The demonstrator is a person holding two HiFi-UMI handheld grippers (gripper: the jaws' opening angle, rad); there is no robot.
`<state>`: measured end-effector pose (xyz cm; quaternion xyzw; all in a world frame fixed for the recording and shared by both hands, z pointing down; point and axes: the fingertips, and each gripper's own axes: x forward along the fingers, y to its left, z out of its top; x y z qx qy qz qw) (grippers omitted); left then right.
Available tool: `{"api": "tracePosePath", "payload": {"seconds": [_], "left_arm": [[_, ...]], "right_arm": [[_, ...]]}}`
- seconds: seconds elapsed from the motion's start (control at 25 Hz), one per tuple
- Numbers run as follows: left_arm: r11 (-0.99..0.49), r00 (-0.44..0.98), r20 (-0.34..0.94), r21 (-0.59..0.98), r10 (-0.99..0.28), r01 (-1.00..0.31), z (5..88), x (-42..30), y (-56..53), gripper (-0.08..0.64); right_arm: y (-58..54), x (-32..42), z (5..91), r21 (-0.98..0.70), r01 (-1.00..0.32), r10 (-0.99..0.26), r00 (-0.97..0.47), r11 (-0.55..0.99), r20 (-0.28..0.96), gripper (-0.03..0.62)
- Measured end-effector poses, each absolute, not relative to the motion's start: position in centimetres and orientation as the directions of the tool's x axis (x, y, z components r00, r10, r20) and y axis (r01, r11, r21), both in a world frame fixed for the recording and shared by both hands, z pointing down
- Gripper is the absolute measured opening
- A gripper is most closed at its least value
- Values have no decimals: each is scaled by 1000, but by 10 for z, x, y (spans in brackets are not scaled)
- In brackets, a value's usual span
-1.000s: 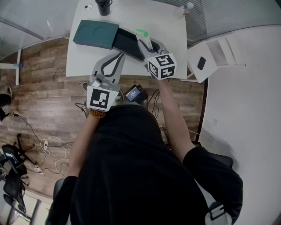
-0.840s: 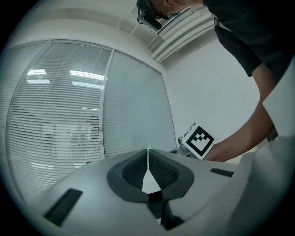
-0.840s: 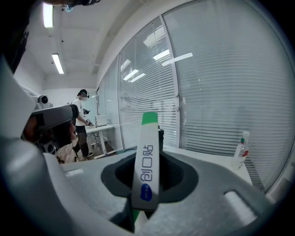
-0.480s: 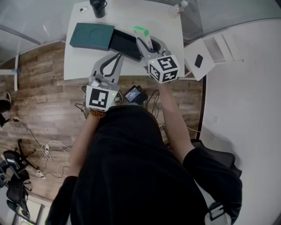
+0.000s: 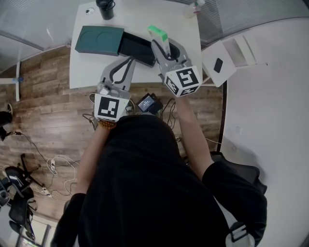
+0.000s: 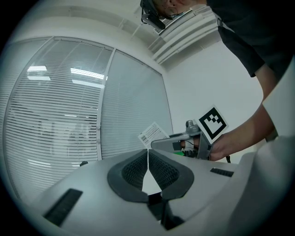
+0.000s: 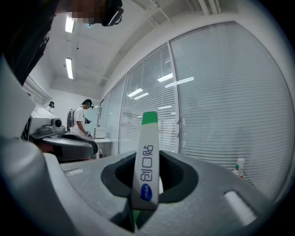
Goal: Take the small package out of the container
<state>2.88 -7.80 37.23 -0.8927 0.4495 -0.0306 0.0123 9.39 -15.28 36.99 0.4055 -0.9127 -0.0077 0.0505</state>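
Observation:
A small white package with a green end [image 5: 158, 34] stands clamped upright in my right gripper [image 5: 167, 47], held in the air over the table by the right end of the black open container [image 5: 136, 48]. In the right gripper view the package [image 7: 146, 161] fills the gap between the jaws of the right gripper [image 7: 146, 186], blue print facing me. My left gripper [image 5: 131, 61] rests shut and empty at the table's front edge, just short of the container. In the left gripper view its pads meet [image 6: 148, 162], and the right gripper [image 6: 184, 142] with the package [image 6: 152, 134] shows beyond.
A dark green lid [image 5: 100, 39] lies left of the container on the white table [image 5: 91, 70]. A black cup [image 5: 105, 7] and a small bottle [image 5: 194, 8] stand at the far edge. A white unit [image 5: 227, 60] sits to the right. A person [image 7: 83, 115] stands in the background.
My right gripper has risen with the package, lifting it away from the container and tilting a little. The left gripper has stayed where it was.

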Motion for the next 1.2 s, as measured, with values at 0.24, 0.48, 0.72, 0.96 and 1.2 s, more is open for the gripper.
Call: {"api": "tracePosePath", "payload": {"seconds": [0.24,0.48,0.72,0.96,1.2], "left_arm": [[-590,589,47,-50,-807,-806,373,26,-79,11],[-592,591,44,-56,-806,-804,372,28,-75,11],[-587,587,27,-52,-809,-808,368,24,-76,11],[-597,596,27,-53,-802,-801,369,27,-75,11],[-597,597,23,-52,-802,-800,371,24,-78,11]], "right_arm": [[-143,90,353,90,-741,-744,-668,665,0,87],[-129,84,347,101,-733,-735,-678,672,-29,87],[-112,69,342,108,-718,-716,-695,688,-60,87],[-104,66,347,101,-707,-705,-707,700,-57,87],[-98,67,366,98,-704,-706,-708,704,-14,87]]}}
